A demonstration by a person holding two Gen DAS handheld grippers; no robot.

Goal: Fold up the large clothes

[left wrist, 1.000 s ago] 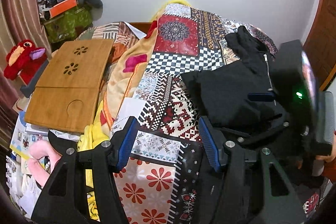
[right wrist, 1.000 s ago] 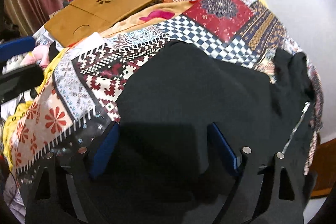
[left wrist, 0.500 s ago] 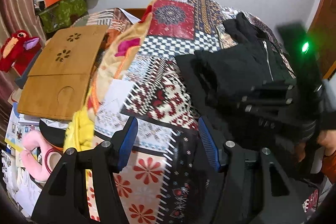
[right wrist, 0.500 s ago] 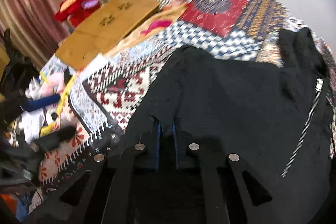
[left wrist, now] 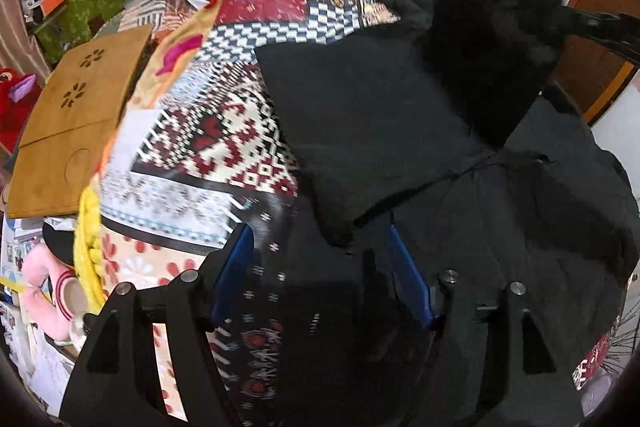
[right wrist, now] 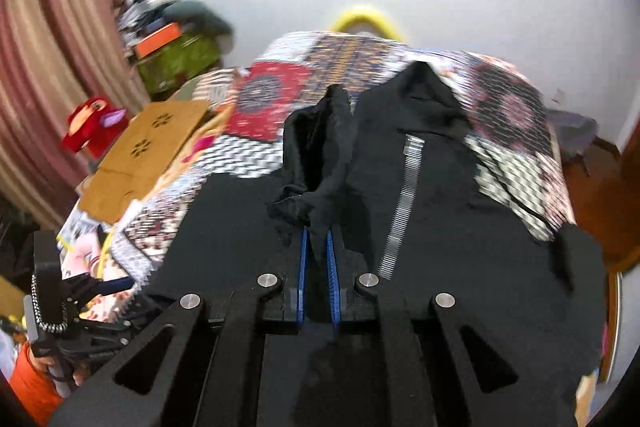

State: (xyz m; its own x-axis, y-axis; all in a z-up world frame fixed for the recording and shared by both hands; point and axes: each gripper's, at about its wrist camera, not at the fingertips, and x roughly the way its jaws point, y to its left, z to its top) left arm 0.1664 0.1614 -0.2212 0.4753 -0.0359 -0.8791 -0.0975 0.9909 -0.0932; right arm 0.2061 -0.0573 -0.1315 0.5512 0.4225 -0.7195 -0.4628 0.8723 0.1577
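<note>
A black zip jacket lies spread on a patchwork bedspread; its silver zipper shows in the right wrist view. My right gripper is shut on a bunched fold of the black jacket and holds it lifted above the garment. That raised fold hangs at the upper right of the left wrist view. My left gripper is open, its blue pads on either side of the jacket's near corner without touching it.
A wooden lap desk lies left of the bedspread, with a red plush toy beside it. Green and orange boxes are stacked by the curtain. A wooden door stands at right.
My right gripper closed on the jacket's edge and lifted it up and away over the garment. My left gripper moved right and closer to the jacket's near corner, still open.
</note>
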